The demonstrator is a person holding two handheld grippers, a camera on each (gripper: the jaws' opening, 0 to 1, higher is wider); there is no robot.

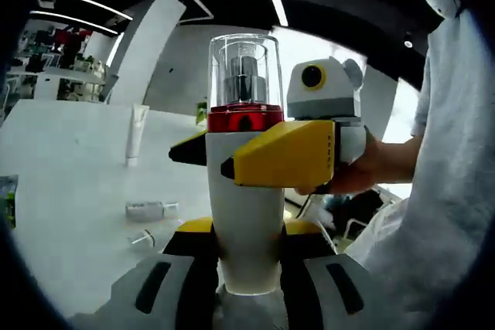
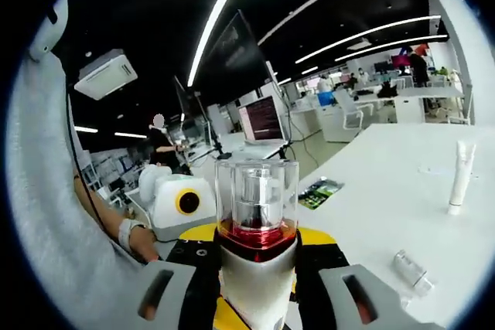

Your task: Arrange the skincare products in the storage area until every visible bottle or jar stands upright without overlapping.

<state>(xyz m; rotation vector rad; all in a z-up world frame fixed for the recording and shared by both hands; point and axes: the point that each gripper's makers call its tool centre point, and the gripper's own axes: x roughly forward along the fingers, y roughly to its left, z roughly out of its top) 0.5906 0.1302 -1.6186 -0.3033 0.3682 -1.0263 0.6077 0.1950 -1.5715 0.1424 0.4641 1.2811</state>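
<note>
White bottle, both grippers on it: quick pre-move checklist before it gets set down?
1. Left gripper clamped on white bottle low on its body: ok.
2. Right gripper also closed on it: ok.
3. Bottle upright in the room: cannot tell, both views tilt.
4. Clear cap seated on red collar: ok.
5. White tube standing on white table: ok.
6. Small bottles lying down: not ok.

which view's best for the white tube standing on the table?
Right gripper view: the tube stands upright, unblocked, against the bare table. Left gripper view shows it too, upright but dimmer and near the table's far edge.
</note>
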